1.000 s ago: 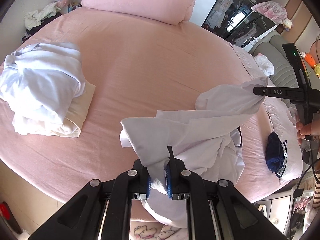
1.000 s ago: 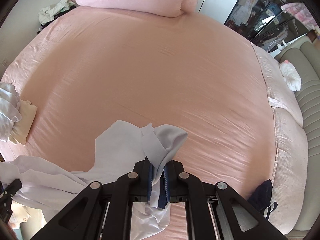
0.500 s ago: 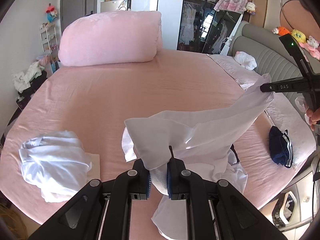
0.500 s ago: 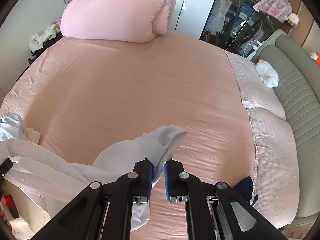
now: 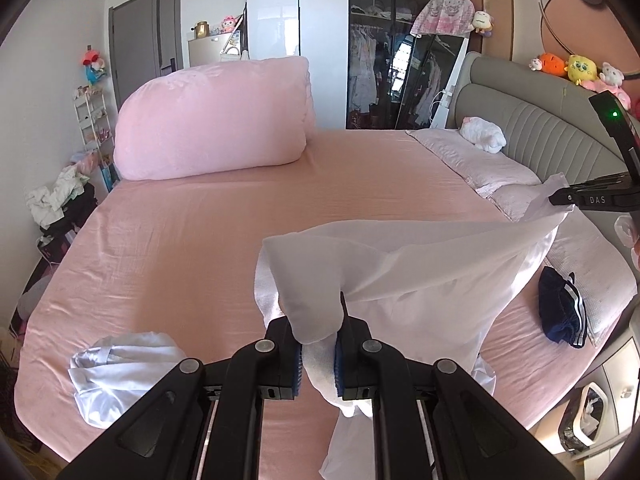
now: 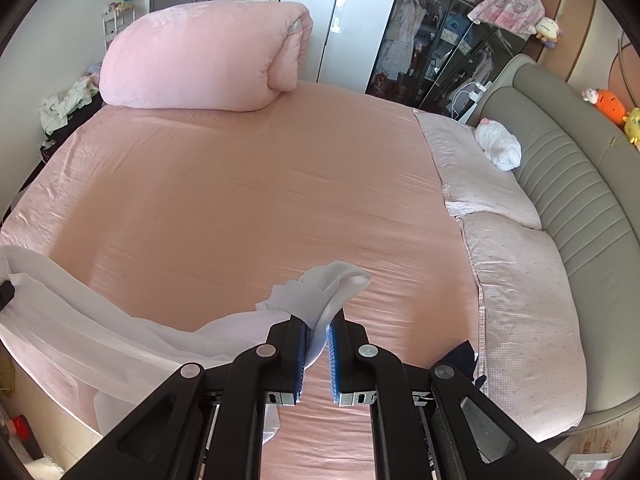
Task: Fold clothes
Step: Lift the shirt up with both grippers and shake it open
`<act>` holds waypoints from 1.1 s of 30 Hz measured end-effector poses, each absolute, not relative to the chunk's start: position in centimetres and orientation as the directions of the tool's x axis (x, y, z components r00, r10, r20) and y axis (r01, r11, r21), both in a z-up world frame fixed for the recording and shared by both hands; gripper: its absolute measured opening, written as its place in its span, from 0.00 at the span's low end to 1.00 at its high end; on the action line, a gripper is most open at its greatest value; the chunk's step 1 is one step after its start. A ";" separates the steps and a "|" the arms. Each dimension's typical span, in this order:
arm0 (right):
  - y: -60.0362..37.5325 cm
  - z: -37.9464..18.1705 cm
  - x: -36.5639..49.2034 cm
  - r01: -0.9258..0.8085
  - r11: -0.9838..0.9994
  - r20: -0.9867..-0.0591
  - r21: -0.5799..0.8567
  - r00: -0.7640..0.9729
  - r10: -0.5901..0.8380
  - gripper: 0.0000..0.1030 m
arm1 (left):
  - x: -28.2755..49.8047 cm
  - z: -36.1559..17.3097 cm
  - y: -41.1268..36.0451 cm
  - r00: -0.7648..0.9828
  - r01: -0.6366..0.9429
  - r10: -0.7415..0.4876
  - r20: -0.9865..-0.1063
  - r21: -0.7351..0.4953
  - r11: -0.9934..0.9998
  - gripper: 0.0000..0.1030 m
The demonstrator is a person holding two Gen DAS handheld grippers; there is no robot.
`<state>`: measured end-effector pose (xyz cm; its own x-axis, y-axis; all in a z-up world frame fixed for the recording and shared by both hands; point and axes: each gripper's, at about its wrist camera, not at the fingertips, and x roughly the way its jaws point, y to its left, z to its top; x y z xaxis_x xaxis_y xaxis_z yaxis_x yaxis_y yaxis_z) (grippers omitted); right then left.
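Observation:
A white garment [image 5: 416,276] hangs stretched in the air above the pink bed [image 5: 192,240]. My left gripper [image 5: 318,340] is shut on one bunched end of it. In the left wrist view the cloth runs up to the right, where my right gripper [image 5: 554,199] pinches its far corner. From the right wrist view, my right gripper [image 6: 318,334] is shut on a folded white edge of the garment [image 6: 316,296], and the cloth trails off to the lower left. The lower part of the garment hangs below the grippers and is partly hidden.
A crumpled white garment [image 5: 120,368] lies near the bed's front left edge. A dark blue garment [image 5: 562,308] rests by the pillows [image 6: 524,312]. A rolled pink duvet [image 5: 212,120] lies at the far end of the bed. The grey headboard [image 6: 572,184] runs along the right.
Both grippers have risen and tilted up, lifting the white garment off the bed and stretching it between them. The room beyond the bed has come into view.

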<state>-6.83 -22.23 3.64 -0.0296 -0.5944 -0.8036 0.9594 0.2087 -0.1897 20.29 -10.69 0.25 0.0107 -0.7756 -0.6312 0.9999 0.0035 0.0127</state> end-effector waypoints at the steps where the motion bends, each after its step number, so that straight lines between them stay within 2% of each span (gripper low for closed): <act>1: -22.1 3.9 -6.9 0.961 0.204 -0.802 -0.189 -0.032 -0.597 0.07 | 20.2 0.6 -10.9 0.021 1.000 -0.779 -0.627 0.029 0.003 0.09; 9: -21.8 7.8 -8.0 0.976 0.138 -0.762 -0.167 -0.038 -0.647 0.07 | 19.5 5.0 -12.2 0.077 0.991 -0.825 -0.560 0.137 0.000 0.09; 20: -21.7 14.5 -8.5 0.982 0.089 -0.696 -0.164 -0.051 -0.717 0.07 | 19.7 12.2 -12.7 0.114 0.980 -0.881 -0.460 0.196 0.025 0.09; 24: -21.5 15.6 -9.2 0.976 0.031 -0.664 -0.215 -0.123 -0.738 0.07 | 20.4 11.0 -13.4 0.109 0.985 -0.852 -0.513 0.170 0.024 0.09; 31: -22.6 10.9 -9.8 0.980 0.109 -0.773 -0.166 -0.061 -0.632 0.07 | 19.9 4.7 -15.7 0.056 0.994 -0.712 -0.700 0.106 -0.026 0.11; 32: -22.7 10.1 -9.8 0.980 0.120 -0.788 -0.160 -0.054 -0.614 0.07 | 19.8 4.2 -15.8 0.062 0.994 -0.696 -0.715 0.110 -0.025 0.17; 33: -22.8 9.3 -9.8 0.980 0.130 -0.802 -0.154 -0.047 -0.596 0.07 | 19.7 3.8 -15.9 0.067 0.993 -0.680 -0.730 0.113 -0.023 0.36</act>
